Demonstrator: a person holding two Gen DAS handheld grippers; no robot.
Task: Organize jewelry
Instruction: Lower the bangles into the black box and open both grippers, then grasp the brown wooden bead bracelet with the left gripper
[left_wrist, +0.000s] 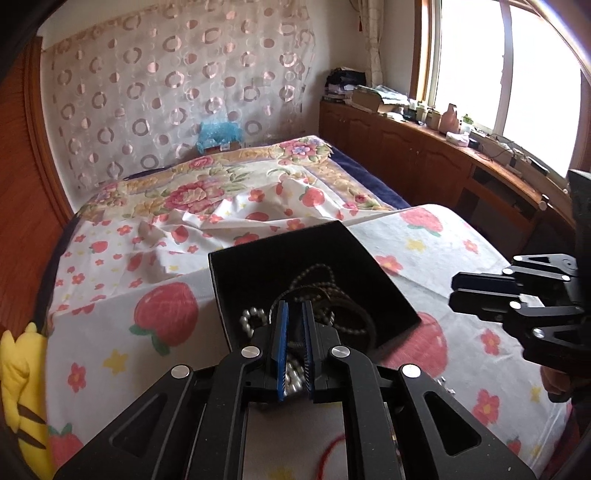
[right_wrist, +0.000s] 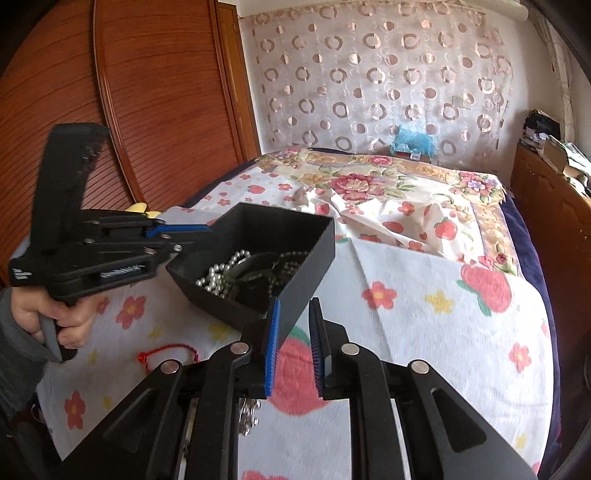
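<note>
A black open box (left_wrist: 295, 251) lies on the strawberry-print cloth and holds a white pearl string (left_wrist: 253, 319) and dark bead strings (left_wrist: 325, 288). My left gripper (left_wrist: 294, 306) is shut on the box's near wall, blue pads on either side. From the right wrist view the same gripper (right_wrist: 184, 238) pinches the box (right_wrist: 306, 273) at its left rim, above the pearls (right_wrist: 221, 273). My right gripper (right_wrist: 295, 301) stands at the box's near corner, jaws slightly apart, nothing between them. The left wrist view shows that gripper (left_wrist: 452, 291) a little clear of the box's right edge.
A red cord bracelet (right_wrist: 170, 350) and a small silver chain (right_wrist: 247, 417) lie on the cloth near the grippers. A hand (right_wrist: 62, 321) holds the left gripper's handle. A yellow plush toy (left_wrist: 22, 387) sits at the bed's left edge. Wooden cabinets (left_wrist: 424, 147) run under the window.
</note>
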